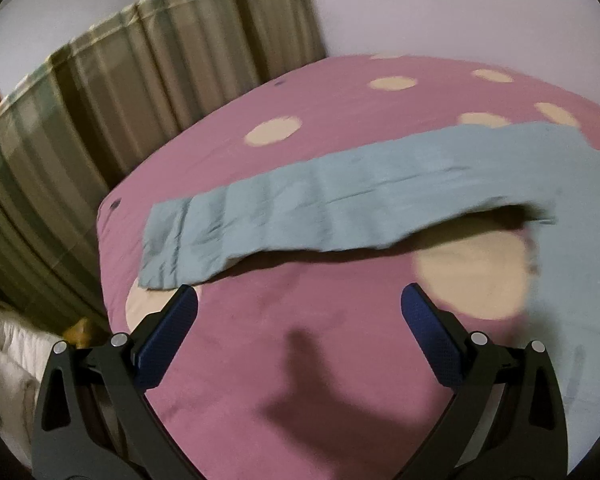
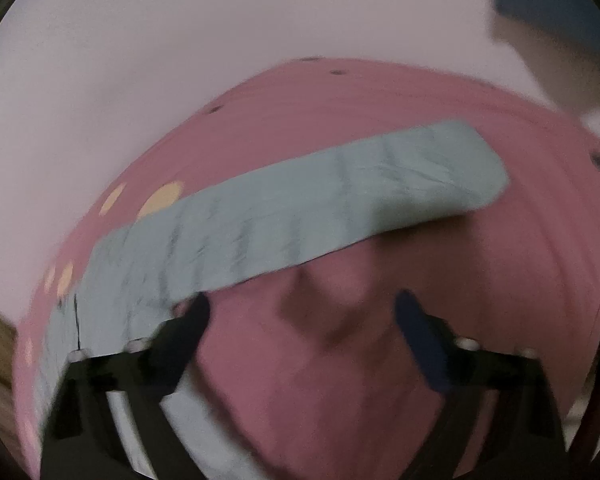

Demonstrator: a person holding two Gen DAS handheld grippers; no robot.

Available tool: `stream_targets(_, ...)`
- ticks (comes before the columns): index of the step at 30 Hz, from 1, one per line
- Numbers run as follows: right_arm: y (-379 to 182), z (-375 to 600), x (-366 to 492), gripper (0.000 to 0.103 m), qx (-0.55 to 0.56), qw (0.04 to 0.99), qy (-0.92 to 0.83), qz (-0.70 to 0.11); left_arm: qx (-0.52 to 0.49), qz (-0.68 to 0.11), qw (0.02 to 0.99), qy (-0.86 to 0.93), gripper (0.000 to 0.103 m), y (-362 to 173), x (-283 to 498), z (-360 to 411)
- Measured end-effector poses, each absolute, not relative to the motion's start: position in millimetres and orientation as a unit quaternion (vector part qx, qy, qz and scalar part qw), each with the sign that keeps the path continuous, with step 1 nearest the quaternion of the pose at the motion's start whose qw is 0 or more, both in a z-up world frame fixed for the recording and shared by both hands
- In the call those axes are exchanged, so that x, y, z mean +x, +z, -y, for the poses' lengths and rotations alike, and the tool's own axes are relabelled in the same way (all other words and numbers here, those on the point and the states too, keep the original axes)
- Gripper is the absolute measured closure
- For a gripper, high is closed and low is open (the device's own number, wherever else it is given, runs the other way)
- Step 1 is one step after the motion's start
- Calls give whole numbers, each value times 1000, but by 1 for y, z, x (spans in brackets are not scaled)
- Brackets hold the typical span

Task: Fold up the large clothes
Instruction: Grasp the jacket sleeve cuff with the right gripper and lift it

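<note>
Our left gripper (image 1: 299, 304) nearest, jaws spread wide, nothing between, just short of garment edge. Our right gripper (image 2: 302, 312) likewise spread, empty; view blurred. Light blue garment (image 1: 340, 204) lies as long folded band across pink spotted bedspread (image 1: 300, 360). Striped curtain (image 1: 120, 92) behind bed.
</note>
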State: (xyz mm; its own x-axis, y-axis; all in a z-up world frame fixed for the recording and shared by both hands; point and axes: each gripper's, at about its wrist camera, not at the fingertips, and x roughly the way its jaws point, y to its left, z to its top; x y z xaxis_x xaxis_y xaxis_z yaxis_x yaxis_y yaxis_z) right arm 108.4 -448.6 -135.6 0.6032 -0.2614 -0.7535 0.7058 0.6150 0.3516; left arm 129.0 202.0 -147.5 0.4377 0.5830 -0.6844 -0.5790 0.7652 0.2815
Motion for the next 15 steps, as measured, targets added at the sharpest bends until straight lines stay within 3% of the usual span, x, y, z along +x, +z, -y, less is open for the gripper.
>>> stream_targets(5,-171,504,85,42,429,787,-311,-315,-8,-421,827,373,2,-172,128,-225)
stream_targets(15,-197,559,77,41,502,764,-325,-242,-14,-444,811,380,2,-187,128,-229)
